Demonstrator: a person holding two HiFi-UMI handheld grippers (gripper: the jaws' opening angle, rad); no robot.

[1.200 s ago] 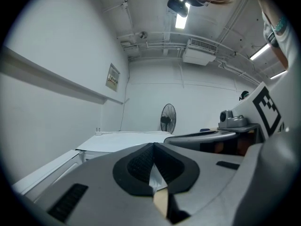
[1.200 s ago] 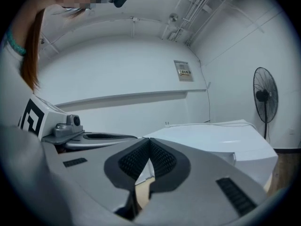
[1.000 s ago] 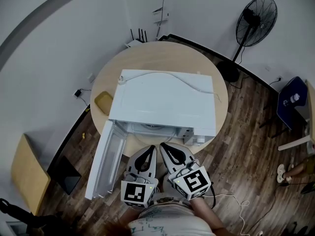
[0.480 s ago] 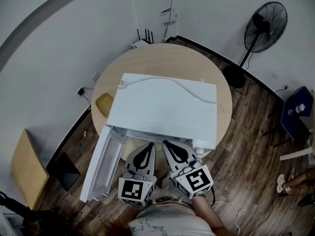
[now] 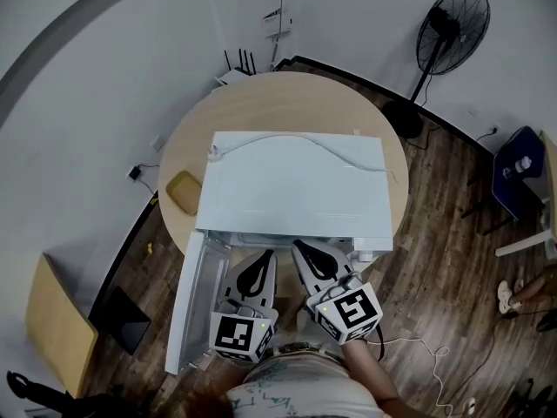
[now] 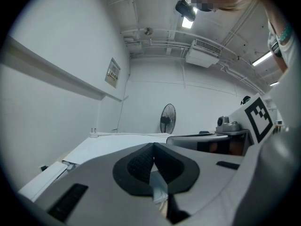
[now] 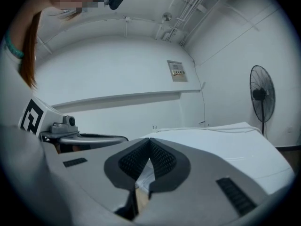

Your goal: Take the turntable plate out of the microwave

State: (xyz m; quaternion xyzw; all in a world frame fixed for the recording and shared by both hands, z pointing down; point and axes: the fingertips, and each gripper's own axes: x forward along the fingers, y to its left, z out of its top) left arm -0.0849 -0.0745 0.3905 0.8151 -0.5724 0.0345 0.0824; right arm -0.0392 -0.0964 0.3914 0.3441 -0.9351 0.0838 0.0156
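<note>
Microwave [image 5: 296, 181] sits in the middle of a round wooden table [image 5: 287, 103], so I'll place everything off that.

Its door [image 5: 198, 303] is swung wide open, sticking out from the front-left corner toward the person. The left gripper [image 5: 265, 256] is just to the inside of that door and the right gripper [image 5: 301, 247] is close beside it. Both have their tips right at the microwave's front edge and point in at the opening. Both grippers have their jaws pressed fully together with nothing between them, which is clear in each gripper view.

The turntable plate I honestly can't pick out. From the head view the microwave's top covers nearly all of the cavity and only a thin strip of the opening shows under the front edge.

Other stuff:
- a white cable [image 5: 305, 142] with a plug lies loose across the microwave's top
- a yellow pad [image 5: 183, 192] is on the table, just off the microwave's left side
- a black standing fan [image 5: 451, 20] is on the wood floor, well behind and to the right
- a router [image 5: 233, 77] with black antennas sits by the wall behind it
- a blue chair [image 5: 513, 172] is far off to the right
</note>
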